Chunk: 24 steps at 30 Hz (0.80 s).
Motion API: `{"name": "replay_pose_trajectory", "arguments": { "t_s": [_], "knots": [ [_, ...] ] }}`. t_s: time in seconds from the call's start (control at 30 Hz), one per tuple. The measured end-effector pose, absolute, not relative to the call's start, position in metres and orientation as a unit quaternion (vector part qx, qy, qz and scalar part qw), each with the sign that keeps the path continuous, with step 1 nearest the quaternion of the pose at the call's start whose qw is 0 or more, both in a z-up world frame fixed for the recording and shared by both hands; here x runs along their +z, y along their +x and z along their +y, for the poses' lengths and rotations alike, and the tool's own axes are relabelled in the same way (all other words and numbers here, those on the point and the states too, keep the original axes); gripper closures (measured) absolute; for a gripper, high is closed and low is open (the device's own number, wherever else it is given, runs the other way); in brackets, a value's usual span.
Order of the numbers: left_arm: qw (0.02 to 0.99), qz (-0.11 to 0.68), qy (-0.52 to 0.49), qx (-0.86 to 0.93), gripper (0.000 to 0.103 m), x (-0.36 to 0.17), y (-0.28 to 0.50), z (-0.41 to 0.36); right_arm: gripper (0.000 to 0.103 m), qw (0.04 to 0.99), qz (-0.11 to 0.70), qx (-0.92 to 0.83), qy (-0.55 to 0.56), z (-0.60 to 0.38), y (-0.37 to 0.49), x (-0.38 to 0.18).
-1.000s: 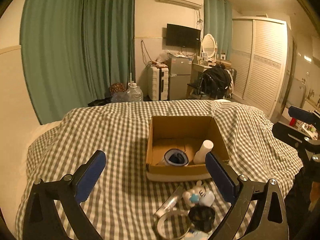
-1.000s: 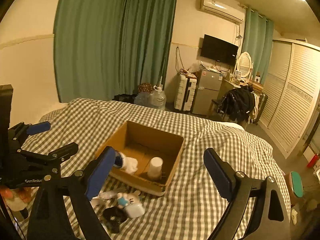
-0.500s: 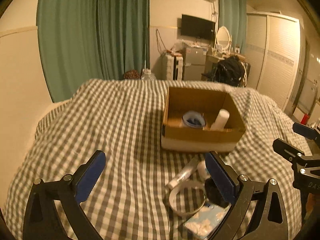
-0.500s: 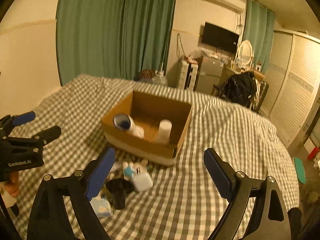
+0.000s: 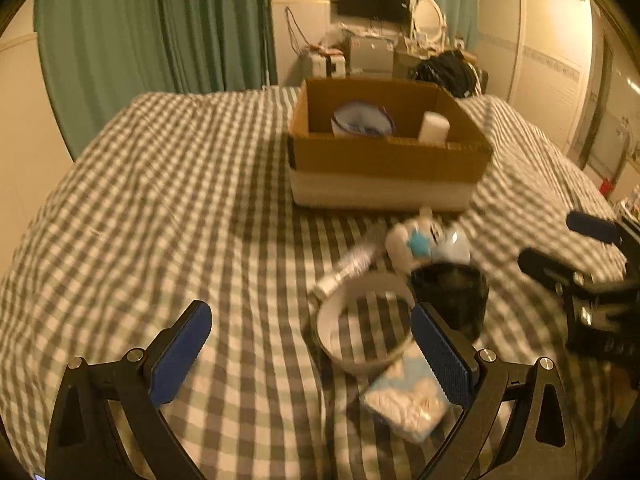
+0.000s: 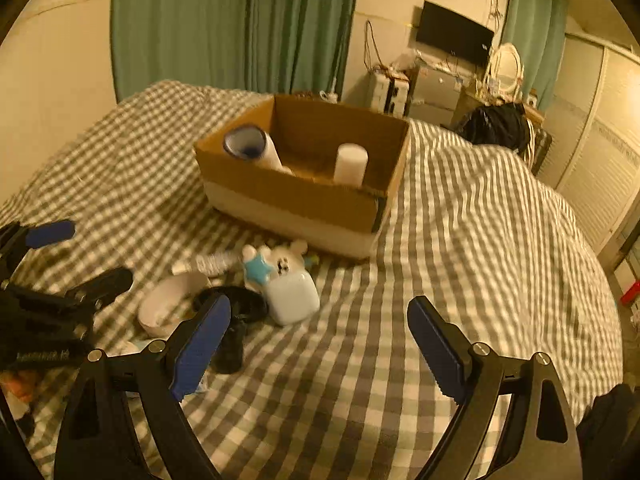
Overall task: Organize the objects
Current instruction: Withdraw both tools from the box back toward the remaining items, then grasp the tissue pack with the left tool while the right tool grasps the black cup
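A cardboard box (image 5: pixel 384 160) (image 6: pixel 296 196) stands on the checked bed and holds a white roll with a blue end (image 5: pixel 362 120) (image 6: pixel 250 146) and a white bottle (image 5: pixel 434 128) (image 6: pixel 351 163). In front of it lie a thin tube (image 5: pixel 352 264), a white bear-shaped bottle with a blue star (image 5: pixel 428 242) (image 6: pixel 286 280), a white tape ring (image 5: pixel 360 320) (image 6: pixel 168 308), a black cup (image 5: pixel 452 296) (image 6: pixel 232 320) and a tissue pack (image 5: pixel 404 396). My left gripper (image 5: pixel 312 360) is open just short of the ring. My right gripper (image 6: pixel 316 348) is open over the bed, beside the black cup.
The checked bedspread (image 5: pixel 160 200) covers the whole bed. Green curtains (image 5: pixel 160 40), a wall TV (image 6: pixel 456 34), a small fridge and a dresser with a mirror (image 5: pixel 428 20) stand beyond the bed. A white wardrobe (image 6: pixel 600 140) is at the right.
Both grippers have dropped lower and moved in toward the loose items in front of the box. Both stay open and empty.
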<state>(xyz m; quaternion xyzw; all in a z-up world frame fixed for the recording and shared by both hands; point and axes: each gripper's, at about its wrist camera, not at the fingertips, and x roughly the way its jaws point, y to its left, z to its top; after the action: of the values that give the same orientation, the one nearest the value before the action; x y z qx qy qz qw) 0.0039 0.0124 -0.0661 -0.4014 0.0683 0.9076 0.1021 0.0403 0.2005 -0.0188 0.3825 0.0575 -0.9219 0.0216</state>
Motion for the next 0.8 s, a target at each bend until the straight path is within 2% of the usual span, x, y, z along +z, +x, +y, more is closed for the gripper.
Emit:
{"name": "replay_pose_trajectory", "arguments": {
  "t_s": [0.53, 0.6, 0.67, 0.8],
  "knots": [
    [0.200, 0.041, -0.485, 0.850, 0.001, -0.108, 0.016, 0.044, 0.013, 0.014, 0.024, -0.913, 0.408, 0.215, 0.047, -0.035],
    [0.206, 0.037, -0.493, 0.845, 0.003, -0.115, 0.012, 0.049, 0.013, 0.013, 0.027, -0.913, 0.408, 0.213, 0.046, -0.036],
    [0.221, 0.030, -0.494, 0.840, 0.025, -0.117, 0.010, 0.051, 0.013, 0.012, 0.029, -0.912, 0.409, 0.213, 0.046, -0.037],
    [0.217, 0.024, -0.483, 0.848, 0.028, -0.108, 0.016, 0.047, 0.013, 0.010, 0.031, -0.912, 0.409, 0.212, 0.046, -0.037]
  ]
}}
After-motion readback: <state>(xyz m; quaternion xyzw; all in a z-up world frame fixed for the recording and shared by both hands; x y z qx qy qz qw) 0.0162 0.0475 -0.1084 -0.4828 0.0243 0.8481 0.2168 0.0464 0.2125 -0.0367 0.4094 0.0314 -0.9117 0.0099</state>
